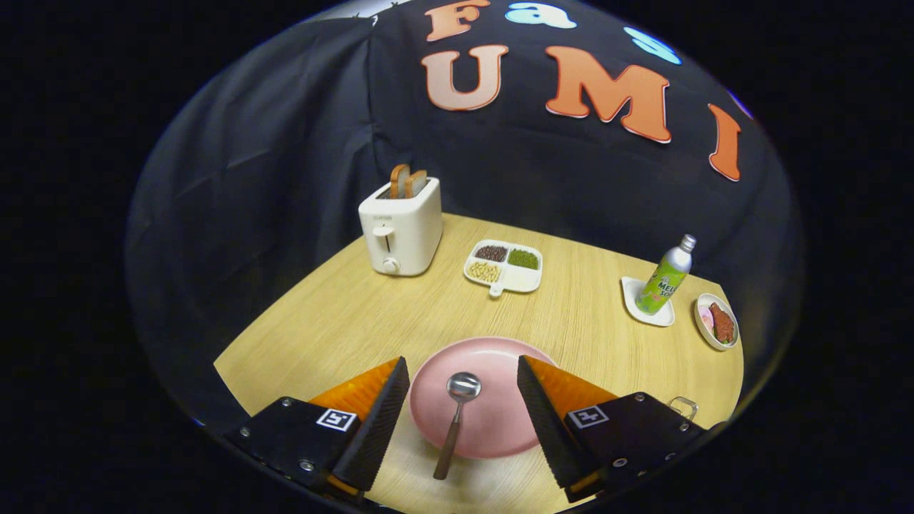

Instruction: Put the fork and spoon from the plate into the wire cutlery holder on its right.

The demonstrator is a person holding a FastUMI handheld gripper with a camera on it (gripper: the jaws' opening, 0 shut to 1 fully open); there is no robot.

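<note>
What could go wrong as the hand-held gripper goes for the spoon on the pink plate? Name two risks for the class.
1. The spoon lies with its bowl on the pink plate and its handle over the rim onto the wooden table. A pinch near the handle end may tip or slide it.
2. The hand-held gripper is open, its fingers straddling the plate. Closing low could nudge the plate instead of the spoon.

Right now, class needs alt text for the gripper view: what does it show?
Open tongs straddle a pink plate holding a spoon on a wooden table. Beyond stand a toaster, a divided snack tray and a bottle.
</note>
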